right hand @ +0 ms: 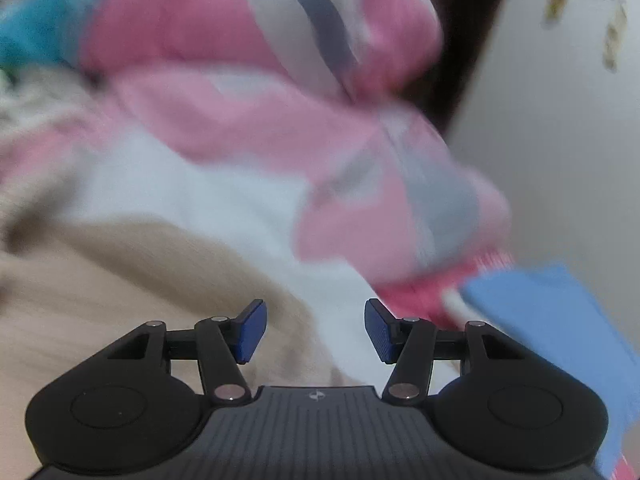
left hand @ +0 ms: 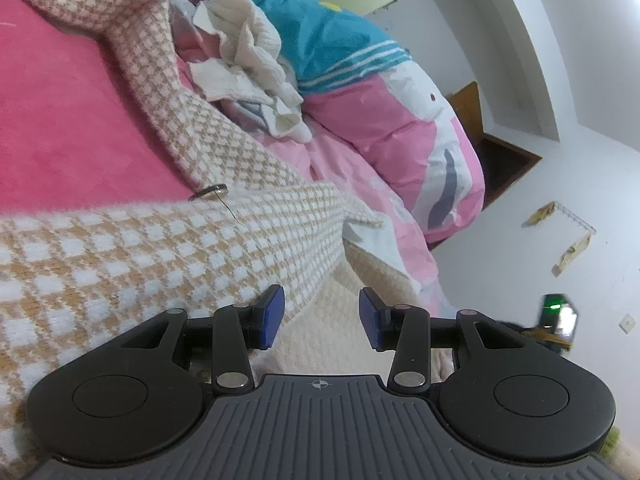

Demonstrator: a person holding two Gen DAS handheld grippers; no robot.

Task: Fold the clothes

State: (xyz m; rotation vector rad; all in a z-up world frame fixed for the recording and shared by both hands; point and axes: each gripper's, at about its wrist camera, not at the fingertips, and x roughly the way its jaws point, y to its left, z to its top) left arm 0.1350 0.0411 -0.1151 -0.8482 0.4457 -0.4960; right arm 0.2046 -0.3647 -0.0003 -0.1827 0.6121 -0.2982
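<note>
Left claw [left hand: 322,318]: jaws part-open, nothing gripped, held over a cream garment [left hand: 320,344] beside the checked coat [left hand: 140,248], which is draped across the red blanket [left hand: 52,120] on the bed. A dark button [left hand: 209,192] sits at the coat's edge. Beyond lie a crumpled white cloth [left hand: 248,52] and a pink quilt [left hand: 400,140] with a teal part; these crowd the far side. Right claw [right hand: 316,330]: jaws apart, empty, above the blurred cream garment [right hand: 120,300] and white fabric [right hand: 200,200]; blue cloth [right hand: 560,320] at right.
</note>
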